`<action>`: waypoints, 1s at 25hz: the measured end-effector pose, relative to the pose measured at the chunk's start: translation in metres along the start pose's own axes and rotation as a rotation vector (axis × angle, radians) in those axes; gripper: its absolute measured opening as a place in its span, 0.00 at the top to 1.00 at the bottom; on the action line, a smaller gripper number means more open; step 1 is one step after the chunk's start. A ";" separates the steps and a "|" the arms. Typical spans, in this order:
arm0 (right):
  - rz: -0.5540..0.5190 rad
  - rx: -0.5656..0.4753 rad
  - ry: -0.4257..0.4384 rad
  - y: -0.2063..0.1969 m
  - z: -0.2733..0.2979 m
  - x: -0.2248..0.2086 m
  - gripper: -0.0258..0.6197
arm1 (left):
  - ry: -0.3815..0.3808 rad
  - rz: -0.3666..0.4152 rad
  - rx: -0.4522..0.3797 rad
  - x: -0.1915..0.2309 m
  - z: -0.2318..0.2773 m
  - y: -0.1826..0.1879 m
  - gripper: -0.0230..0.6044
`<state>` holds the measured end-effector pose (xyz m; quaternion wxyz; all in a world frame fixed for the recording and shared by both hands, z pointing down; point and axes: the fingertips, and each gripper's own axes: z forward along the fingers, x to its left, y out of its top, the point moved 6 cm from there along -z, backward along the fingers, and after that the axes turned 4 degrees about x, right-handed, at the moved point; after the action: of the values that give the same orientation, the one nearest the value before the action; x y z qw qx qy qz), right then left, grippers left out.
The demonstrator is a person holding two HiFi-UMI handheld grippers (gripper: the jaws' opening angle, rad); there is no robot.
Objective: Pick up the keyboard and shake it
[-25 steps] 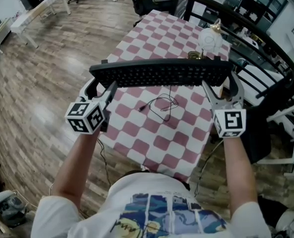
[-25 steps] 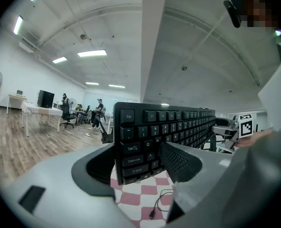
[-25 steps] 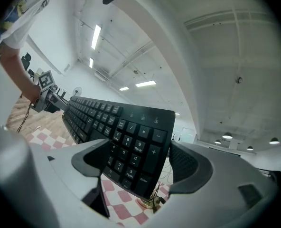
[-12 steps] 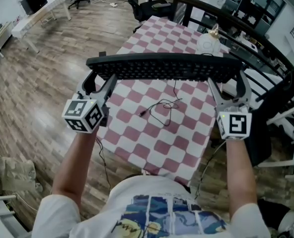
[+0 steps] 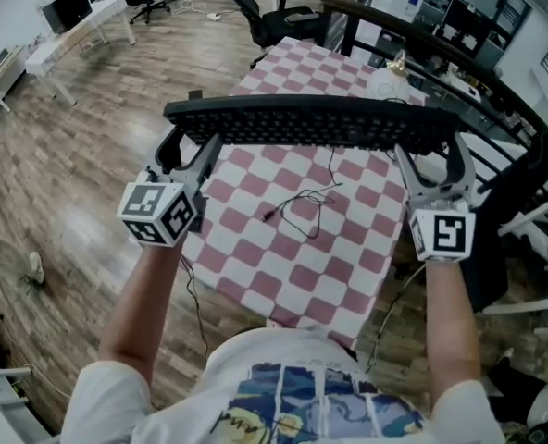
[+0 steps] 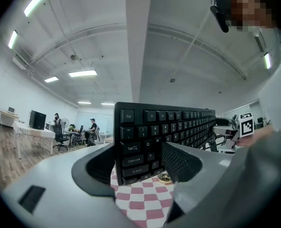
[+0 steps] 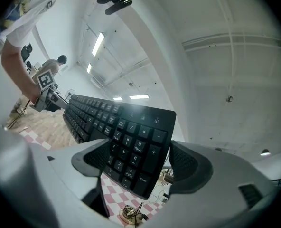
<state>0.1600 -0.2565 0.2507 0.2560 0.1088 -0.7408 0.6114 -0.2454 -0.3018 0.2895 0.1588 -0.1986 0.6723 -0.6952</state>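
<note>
Raised slightly since a second ago, the long black plastic keyboard [image 5: 311,123] hangs between the left gripper [image 5: 189,154] and the right gripper [image 5: 431,160], each clamped on one end. A good shake likely needs short, matched strokes and a firm grip. Beneath them a pink-and-white checked tablecloth [image 5: 292,257] carries a thin black cable [image 5: 304,202]; brown wooden floor [image 5: 80,165] surrounds it.
</note>
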 end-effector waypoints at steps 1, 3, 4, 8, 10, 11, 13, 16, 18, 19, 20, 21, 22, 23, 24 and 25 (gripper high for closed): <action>0.002 -0.002 -0.002 0.002 -0.001 0.000 0.35 | -0.001 0.002 -0.003 -0.001 -0.001 0.002 0.49; 0.004 -0.008 -0.005 0.004 -0.003 -0.001 0.35 | -0.001 0.006 -0.009 -0.002 -0.002 0.004 0.49; 0.004 -0.011 -0.007 0.004 -0.003 -0.001 0.35 | -0.001 0.009 -0.012 -0.002 -0.003 0.004 0.49; 0.009 -0.019 -0.012 0.007 -0.006 -0.002 0.35 | -0.003 0.014 -0.023 -0.004 -0.004 0.009 0.49; 0.009 -0.020 -0.014 0.008 -0.007 -0.003 0.35 | -0.003 0.015 -0.027 -0.005 -0.005 0.009 0.49; 0.006 -0.021 -0.014 0.009 -0.008 -0.004 0.35 | -0.004 0.016 -0.029 -0.006 -0.005 0.010 0.49; -0.002 -0.029 -0.016 0.011 -0.010 -0.005 0.35 | -0.004 0.018 -0.035 -0.007 -0.007 0.012 0.49; -0.005 -0.050 -0.019 0.016 -0.012 -0.007 0.35 | -0.006 0.023 -0.041 -0.009 -0.009 0.017 0.49; -0.007 -0.043 -0.024 0.017 -0.014 -0.007 0.35 | -0.007 0.025 -0.045 -0.009 -0.010 0.019 0.49; -0.005 -0.038 -0.026 0.018 -0.014 -0.008 0.35 | -0.008 0.026 -0.048 -0.009 -0.010 0.020 0.49; -0.003 -0.035 -0.029 0.018 -0.015 -0.007 0.35 | -0.009 0.028 -0.050 -0.009 -0.010 0.021 0.49; -0.002 -0.035 -0.030 0.018 -0.015 -0.007 0.35 | -0.009 0.031 -0.053 -0.010 -0.010 0.021 0.49; -0.002 -0.036 -0.031 0.018 -0.016 -0.007 0.35 | -0.010 0.034 -0.055 -0.010 -0.010 0.021 0.49; -0.001 -0.038 -0.031 0.018 -0.015 -0.008 0.35 | -0.010 0.035 -0.057 -0.010 -0.010 0.021 0.49; 0.000 -0.039 -0.032 0.018 -0.015 -0.008 0.35 | -0.011 0.036 -0.059 -0.010 -0.010 0.022 0.49; 0.000 -0.039 -0.032 0.019 -0.015 -0.008 0.35 | -0.011 0.036 -0.060 -0.010 -0.010 0.022 0.49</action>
<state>0.1615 -0.2387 0.2325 0.2461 0.1135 -0.7566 0.5951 -0.2429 -0.2891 0.2664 0.1690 -0.1947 0.6954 -0.6708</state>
